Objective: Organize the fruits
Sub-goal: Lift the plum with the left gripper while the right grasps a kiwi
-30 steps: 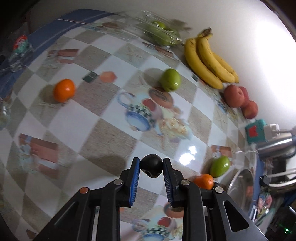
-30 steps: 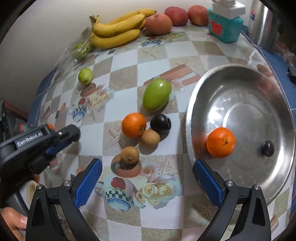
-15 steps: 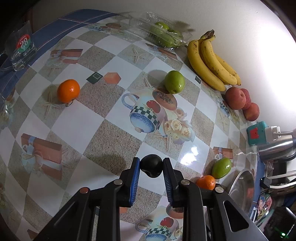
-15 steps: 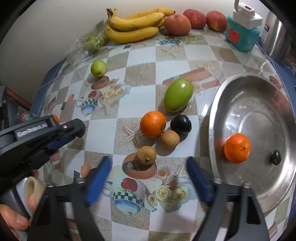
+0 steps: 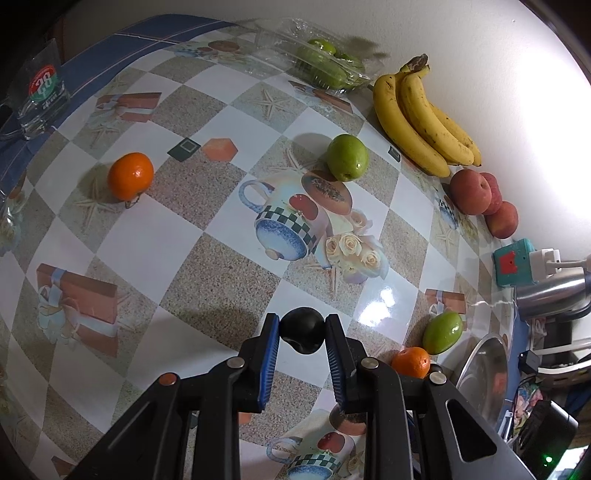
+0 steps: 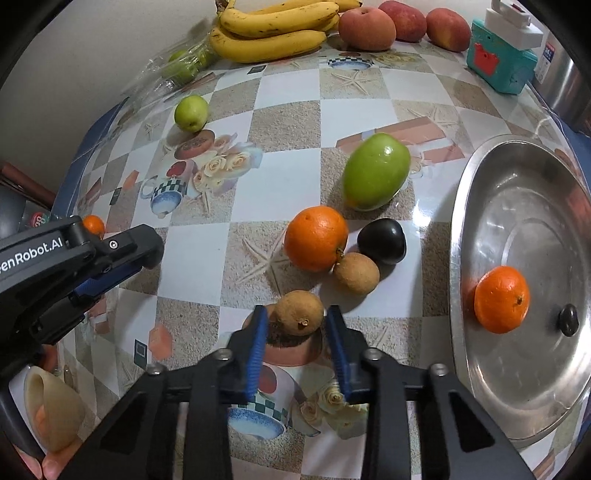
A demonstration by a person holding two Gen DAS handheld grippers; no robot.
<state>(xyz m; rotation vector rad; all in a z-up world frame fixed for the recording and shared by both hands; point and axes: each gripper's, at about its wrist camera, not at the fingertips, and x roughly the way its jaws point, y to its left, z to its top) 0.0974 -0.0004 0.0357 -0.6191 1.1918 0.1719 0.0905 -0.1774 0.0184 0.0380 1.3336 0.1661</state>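
Observation:
My left gripper [image 5: 302, 330] is shut on a black plum [image 5: 303, 329] and holds it above the table. My right gripper [image 6: 297, 321] has narrowed around a brown round fruit [image 6: 300, 312] on the table; its pads stand close on both sides with small gaps showing. Beside it lie an orange [image 6: 316, 237], a second black plum [image 6: 382, 241], another brown fruit [image 6: 356, 273] and a green mango [image 6: 376, 171]. A steel tray [image 6: 480, 206] at the right holds an orange [image 6: 501, 299] and a small dark fruit [image 6: 568, 319].
Bananas [image 6: 269, 29], red apples [image 6: 367, 24], a teal power strip [image 6: 498, 62] and a bag of green fruit [image 5: 325, 66] line the wall. A green apple [image 5: 347, 157], a lone orange [image 5: 130, 175] and a glass [image 5: 42, 92] stand further left.
My right gripper moved forward to the brown fruit and closed from wide open to nearly touching it. My left gripper kept hold of the black plum and shifted slightly.

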